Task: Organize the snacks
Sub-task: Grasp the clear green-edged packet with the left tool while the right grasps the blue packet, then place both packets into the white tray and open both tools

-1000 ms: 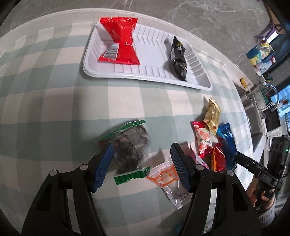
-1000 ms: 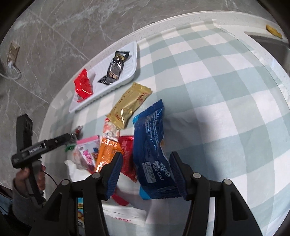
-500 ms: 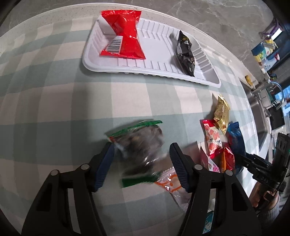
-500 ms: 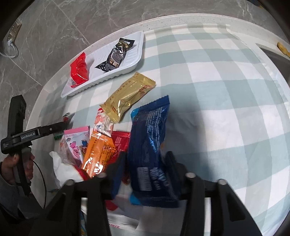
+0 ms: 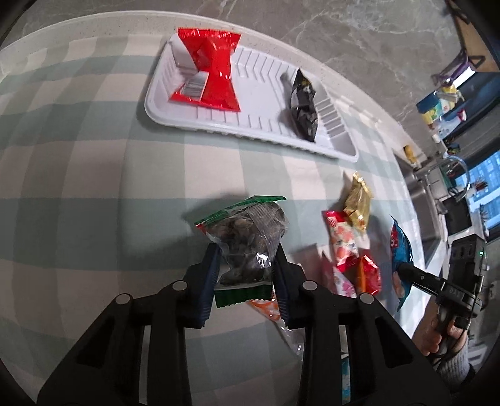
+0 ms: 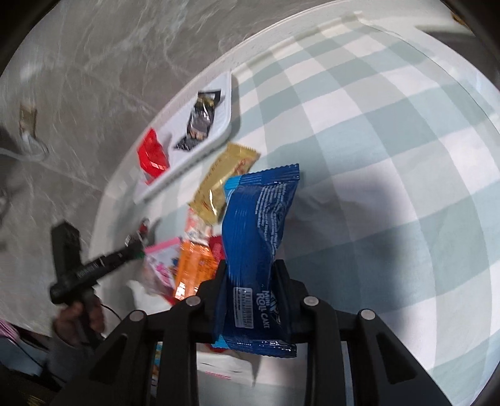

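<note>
My left gripper point(image 5: 247, 253) has a clear, green-edged packet of dark snacks point(image 5: 247, 225) between its closing jaws, and the pads press on it; the packet hangs above the checked cloth. My right gripper point(image 6: 251, 265) is shut on a blue roll-cake packet point(image 6: 259, 218), held upright off the cloth. At the far edge lies a white tray point(image 5: 262, 93) holding a red packet point(image 5: 212, 71) and a black packet point(image 5: 303, 109). Loose on the cloth between the grippers are a gold packet point(image 6: 222, 178), an orange packet point(image 6: 193, 265) and a pink one point(image 6: 162, 259).
The round table's rim point(image 5: 93, 28) curves just behind the tray, with marble floor beyond. A sink point(image 5: 428, 200) and cluttered counter stand at the right. A white bag point(image 6: 225, 365) lies under the right gripper. A hand point(image 5: 437, 331) holds the right gripper's handle.
Both grippers have closed: the left onto the clear green-edged packet, which has risen off the cloth; the right onto the blue packet, now raised and upright.
</note>
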Available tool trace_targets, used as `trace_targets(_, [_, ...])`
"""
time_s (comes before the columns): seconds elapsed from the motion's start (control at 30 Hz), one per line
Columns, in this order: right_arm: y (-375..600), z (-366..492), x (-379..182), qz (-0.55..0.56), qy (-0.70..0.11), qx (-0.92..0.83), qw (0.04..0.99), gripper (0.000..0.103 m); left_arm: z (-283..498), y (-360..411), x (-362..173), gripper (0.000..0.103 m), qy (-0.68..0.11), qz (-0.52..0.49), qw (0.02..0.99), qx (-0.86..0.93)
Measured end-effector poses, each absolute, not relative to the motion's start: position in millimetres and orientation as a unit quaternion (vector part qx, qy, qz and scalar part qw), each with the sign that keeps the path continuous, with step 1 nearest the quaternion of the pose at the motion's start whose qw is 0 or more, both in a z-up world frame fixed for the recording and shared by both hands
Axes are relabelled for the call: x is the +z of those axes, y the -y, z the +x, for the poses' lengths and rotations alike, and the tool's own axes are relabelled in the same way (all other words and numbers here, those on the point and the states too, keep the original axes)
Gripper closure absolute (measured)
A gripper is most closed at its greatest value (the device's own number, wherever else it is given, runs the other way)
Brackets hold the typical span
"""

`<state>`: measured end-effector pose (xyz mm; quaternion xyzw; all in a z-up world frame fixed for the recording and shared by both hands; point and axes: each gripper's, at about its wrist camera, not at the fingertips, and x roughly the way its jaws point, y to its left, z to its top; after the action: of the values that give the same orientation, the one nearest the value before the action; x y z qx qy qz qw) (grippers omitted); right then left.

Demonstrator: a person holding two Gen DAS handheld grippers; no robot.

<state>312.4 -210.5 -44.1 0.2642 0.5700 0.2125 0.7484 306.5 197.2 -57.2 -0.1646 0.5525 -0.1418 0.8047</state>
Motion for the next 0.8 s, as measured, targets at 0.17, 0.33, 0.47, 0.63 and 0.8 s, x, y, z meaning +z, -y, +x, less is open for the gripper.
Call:
trace_targets(0.17, [214.7, 323.9, -33.6, 0.300, -0.554, 0.220, 0.745, 0.073, 311.9, -207.5, -41.1, 0.073, -0.537, -0.187, 0.809, -0.147])
trace_targets(0.33, [206.8, 342.5, -26.9, 0.316, -0.545, 0.235, 0.740, 0.073, 325.2, -223.4, -23.6, 0.073, -0.520, -0.204, 0.816, -0.149])
trace_targets(0.47, [196.3, 358.7, -24.1, 0.321, -0.539, 0.247, 0.739, 0.073, 338.4, -234.6, -13.8, 0.073, -0.510, -0.207, 0.822, -0.146])
trace_targets(0.63, [181.5, 382.5, -16.0, 0.321, -0.537, 0.259, 0.735, 0.073, 359.9, -247.2, -6.6, 0.073, -0.502, -0.206, 0.828, -0.139])
trace_targets(0.8, [166.2, 409.2, -10.7, 0.316, -0.537, 0.266, 0.735, 0.073, 382.0, -256.2, -6.9, 0.073, -0.499, -0.201, 0.832, -0.131])
